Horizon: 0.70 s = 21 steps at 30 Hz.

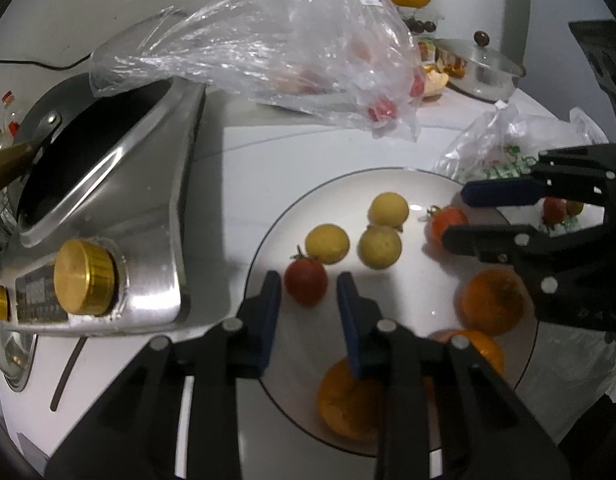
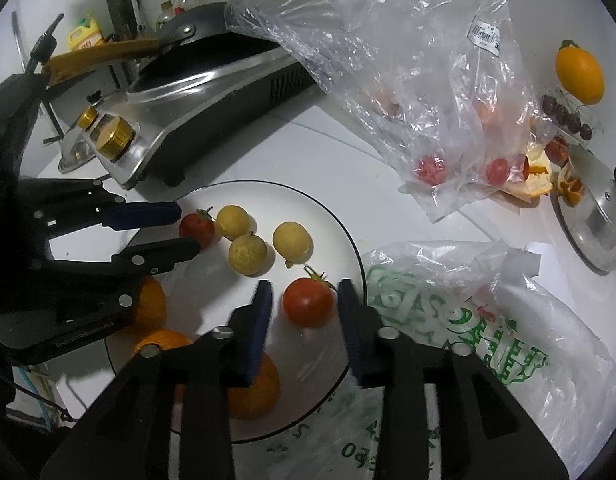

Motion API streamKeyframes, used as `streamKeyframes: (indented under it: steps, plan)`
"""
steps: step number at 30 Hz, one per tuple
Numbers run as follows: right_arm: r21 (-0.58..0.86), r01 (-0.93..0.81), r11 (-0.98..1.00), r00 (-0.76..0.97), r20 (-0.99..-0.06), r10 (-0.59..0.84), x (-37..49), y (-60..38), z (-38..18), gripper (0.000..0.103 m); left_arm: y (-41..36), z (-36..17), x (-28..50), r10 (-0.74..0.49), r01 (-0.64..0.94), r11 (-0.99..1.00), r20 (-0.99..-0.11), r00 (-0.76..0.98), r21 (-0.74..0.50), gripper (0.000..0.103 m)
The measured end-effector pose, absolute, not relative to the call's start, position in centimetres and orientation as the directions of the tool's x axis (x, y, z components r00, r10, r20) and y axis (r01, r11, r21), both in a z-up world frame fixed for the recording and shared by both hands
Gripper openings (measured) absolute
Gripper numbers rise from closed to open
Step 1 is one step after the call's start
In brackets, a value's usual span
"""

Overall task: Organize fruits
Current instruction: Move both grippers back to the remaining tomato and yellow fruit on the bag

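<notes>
We hold both grippers, left gripper [image 1: 308,292] and right gripper [image 2: 303,304], released, each straddling a tomato on the plate [image 2: 340,224] to grasp it.

The left tool [image 1: 308,304] hangs over a white plate [image 1: 263,248] with its jaws apart, a small red tomato [image 1: 305,286] sitting between the blue fingertips [image 1: 271,292], apparently untouched. Three yellow round fruits [image 1: 374,226] lie clustered beyond it. Three oranges [image 1: 494,300] rest toward the plate's near right side, one partly hidden under the tool. The right tool [image 1: 454,214] reaches in from the right, jaws parted, beside a second tomato [image 1: 444,220]. A steel stove [image 1: 147,208] stands left on the surface [image 1: 235,168], and a clear plastic bag [image 1: 291,48] lies behind.
</notes>
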State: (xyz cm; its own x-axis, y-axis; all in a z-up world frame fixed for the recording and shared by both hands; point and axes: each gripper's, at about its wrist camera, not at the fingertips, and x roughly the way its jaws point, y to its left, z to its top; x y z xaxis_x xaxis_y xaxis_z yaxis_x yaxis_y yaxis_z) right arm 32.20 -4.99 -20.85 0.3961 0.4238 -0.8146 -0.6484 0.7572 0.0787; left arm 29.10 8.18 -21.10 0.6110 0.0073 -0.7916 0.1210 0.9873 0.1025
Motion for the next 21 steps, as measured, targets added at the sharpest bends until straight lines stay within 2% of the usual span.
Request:
streamKeyframes:
  steps: [2,3,6,8,14,15,17,21]
  plan:
    - [0.079,-0.649,0.756,0.403,-0.808,0.430,32.0,-5.2,-20.4,0.039,8.1,-20.7,28.9,0.008,0.117,0.988,-0.786,0.618,0.102,0.031]
    - [0.077,-0.649,0.757,0.409,-0.804,0.432,31.8,-5.4,-20.1,0.039,8.0,-20.5,28.7,0.008,0.115,0.988,-0.782,0.623,0.102,0.035]
    - [0.078,-0.644,0.761,0.423,-0.792,0.440,31.4,-6.2,-19.3,0.039,7.6,-19.7,28.3,0.012,0.105,0.989,-0.769,0.639,0.102,0.037]
    - [0.077,-0.637,0.767,0.434,-0.786,0.440,31.0,-7.0,-18.7,0.039,7.3,-19.2,27.9,0.009,0.102,0.990,-0.763,0.646,0.098,0.042]
    - [0.069,-0.607,0.792,0.472,-0.770,0.429,29.9,-10.2,-17.3,0.039,5.5,-17.5,26.5,-0.009,0.097,0.992,-0.731,0.682,0.078,0.044]
    - [0.067,-0.602,0.796,0.478,-0.768,0.426,29.7,-10.8,-17.2,0.039,5.2,-17.2,26.2,-0.013,0.096,0.993,-0.726,0.688,0.073,0.047]
    - [0.066,-0.592,0.803,0.489,-0.763,0.422,29.3,-11.8,-16.9,0.039,4.6,-16.7,25.7,-0.031,0.099,0.994,-0.715,0.698,0.054,0.059]
    - [0.066,-0.573,0.817,0.505,-0.756,0.416,28.4,-13.9,-16.5,0.039,2.7,-16.1,25.2,-0.057,0.120,0.992,-0.705,0.707,0.040,0.060]
